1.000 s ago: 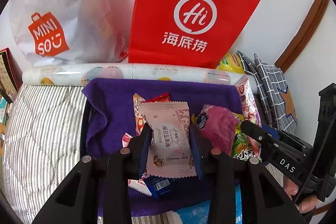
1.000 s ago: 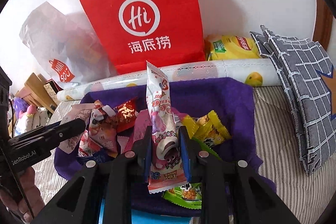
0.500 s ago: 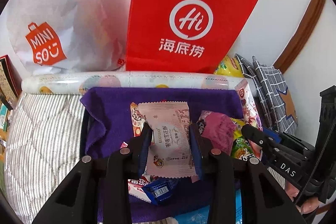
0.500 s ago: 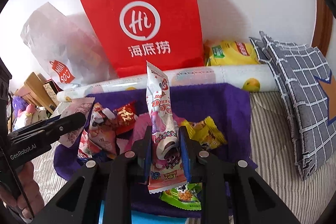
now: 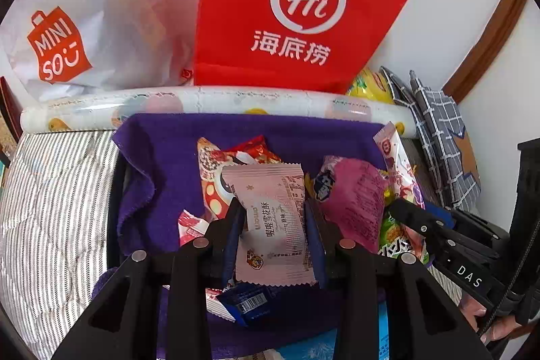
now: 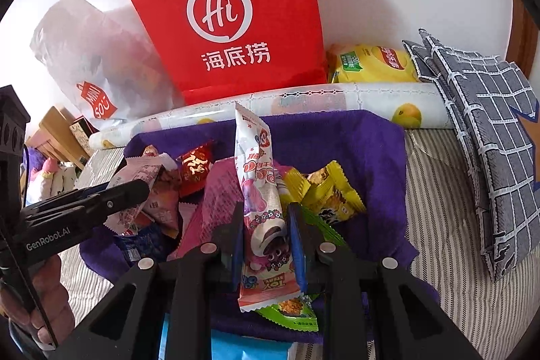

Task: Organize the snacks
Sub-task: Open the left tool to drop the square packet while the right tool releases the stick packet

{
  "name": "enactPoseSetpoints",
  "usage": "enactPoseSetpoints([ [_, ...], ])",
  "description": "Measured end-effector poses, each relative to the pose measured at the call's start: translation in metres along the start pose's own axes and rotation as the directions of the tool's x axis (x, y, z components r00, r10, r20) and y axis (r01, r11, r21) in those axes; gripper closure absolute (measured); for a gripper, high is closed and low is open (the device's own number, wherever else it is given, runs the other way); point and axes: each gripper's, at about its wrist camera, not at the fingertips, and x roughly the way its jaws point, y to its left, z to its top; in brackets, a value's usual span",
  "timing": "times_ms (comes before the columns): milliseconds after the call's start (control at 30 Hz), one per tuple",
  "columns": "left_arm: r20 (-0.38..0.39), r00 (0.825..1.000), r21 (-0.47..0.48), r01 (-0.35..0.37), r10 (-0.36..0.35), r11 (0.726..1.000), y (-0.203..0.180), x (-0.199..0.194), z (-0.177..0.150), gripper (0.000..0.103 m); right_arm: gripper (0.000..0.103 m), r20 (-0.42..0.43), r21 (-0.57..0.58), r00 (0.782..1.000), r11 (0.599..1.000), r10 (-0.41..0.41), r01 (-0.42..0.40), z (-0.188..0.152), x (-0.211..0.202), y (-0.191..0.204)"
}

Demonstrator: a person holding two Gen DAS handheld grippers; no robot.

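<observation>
Your left tongs (image 5: 272,225) are clenched on a pale pink snack packet (image 5: 273,221), a flat glossy rectangle with crimped, saw-toothed end seals; its long axis runs near to far along the fingers, the far seal pointing toward the red paper bag (image 5: 297,9). Your right tongs (image 6: 265,235) grip a long pink-and-white pouch (image 6: 261,191) (cartoon-printed, shiny film), which stands almost upright, its long axis rising from the blue-padded fingers with the top seal leaning slightly left toward the red bag. Both packets are held above the loose pile of crinkly wrappers lying on the purple cloth (image 5: 162,164), a soft, nappy fabric with a frayed left edge that rumples over a dark-rimmed tray. In that pile, a magenta wrapper (image 5: 351,198) sits just right of the left tongs, a yellow packet (image 6: 330,191) lies right of the upright pouch, and a green packet (image 6: 293,312) shows beneath your right tongs. Behind the cloth a smooth printed roll (image 6: 320,100) lies left to right, with the stiff red bag and a translucent white plastic bag (image 5: 84,16) standing against the wall. A grey checked cloth (image 6: 489,110) is heaped at the far right on the striped, woven cover (image 5: 50,198).
</observation>
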Motion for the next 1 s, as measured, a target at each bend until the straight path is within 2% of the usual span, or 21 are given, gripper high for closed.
enactPoseSetpoints([
  [667,-0.03,0.999,0.009,-0.022,0.022,1.0,-0.002,0.014,-0.006,0.066,0.077,0.014,-0.052,0.999,0.998,-0.035,0.035,-0.004,0.001,0.003],
  [700,-0.032,0.999,0.009,-0.021,0.021,1.0,-0.003,0.014,-0.006,0.065,0.076,0.026,-0.05,0.999,0.998,-0.031,0.032,-0.004,0.0,0.002],
  [767,-0.033,0.999,0.008,-0.019,0.019,1.0,-0.002,0.015,-0.006,0.063,0.065,0.046,-0.048,0.999,0.999,-0.022,0.024,-0.004,-0.004,0.0],
  [833,-0.035,0.999,0.014,-0.018,0.019,1.0,-0.003,0.015,-0.006,0.06,0.059,0.077,-0.047,0.997,0.999,-0.016,0.019,-0.004,-0.01,-0.001],
  [1000,-0.034,0.999,0.038,-0.033,0.035,0.999,-0.008,0.016,-0.007,0.055,0.058,0.088,-0.033,0.996,0.999,-0.014,0.017,-0.003,-0.012,-0.003],
])
